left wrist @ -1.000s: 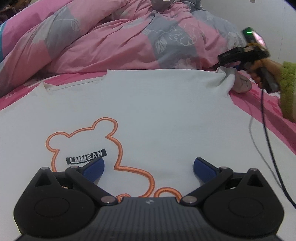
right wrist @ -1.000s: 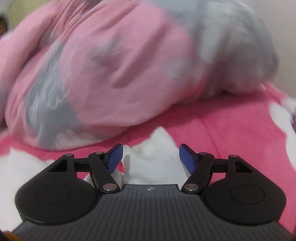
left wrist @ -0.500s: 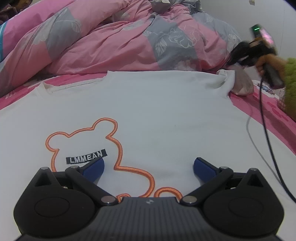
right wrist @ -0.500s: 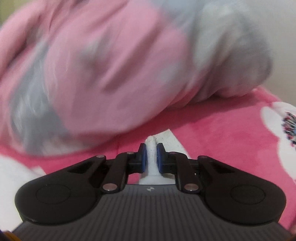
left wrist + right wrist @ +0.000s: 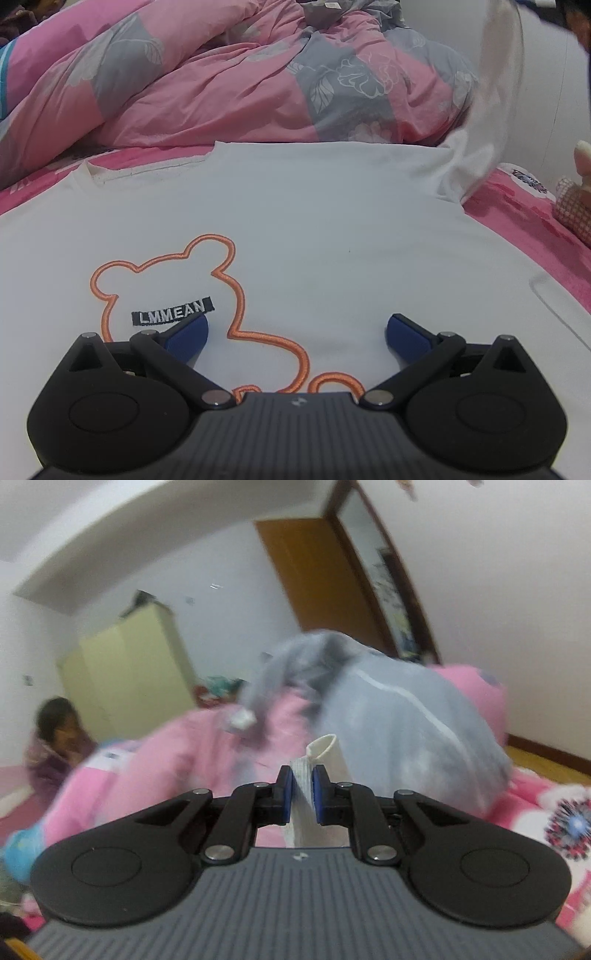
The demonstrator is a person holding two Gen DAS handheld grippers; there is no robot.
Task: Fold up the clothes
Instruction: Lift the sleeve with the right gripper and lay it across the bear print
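A white T-shirt [image 5: 325,221] with an orange bear outline [image 5: 207,295] and a black LMMEAN label lies flat on the pink bed. My left gripper [image 5: 295,334] is open and hovers just above the shirt's front. The shirt's right sleeve [image 5: 491,96] is pulled up high at the far right, blurred. My right gripper [image 5: 303,794] is shut on that white sleeve [image 5: 325,753] and holds it in the air.
A crumpled pink and grey duvet [image 5: 240,85] lies behind the shirt and also shows in the right wrist view [image 5: 406,716]. A person [image 5: 59,734] sits at the left by a yellow wardrobe [image 5: 129,672]. A checked soft toy [image 5: 572,206] lies at the bed's right edge.
My right gripper closed on the shirt's right sleeve and lifted it well above the bed, tilting upward. My left gripper has stayed open over the shirt.
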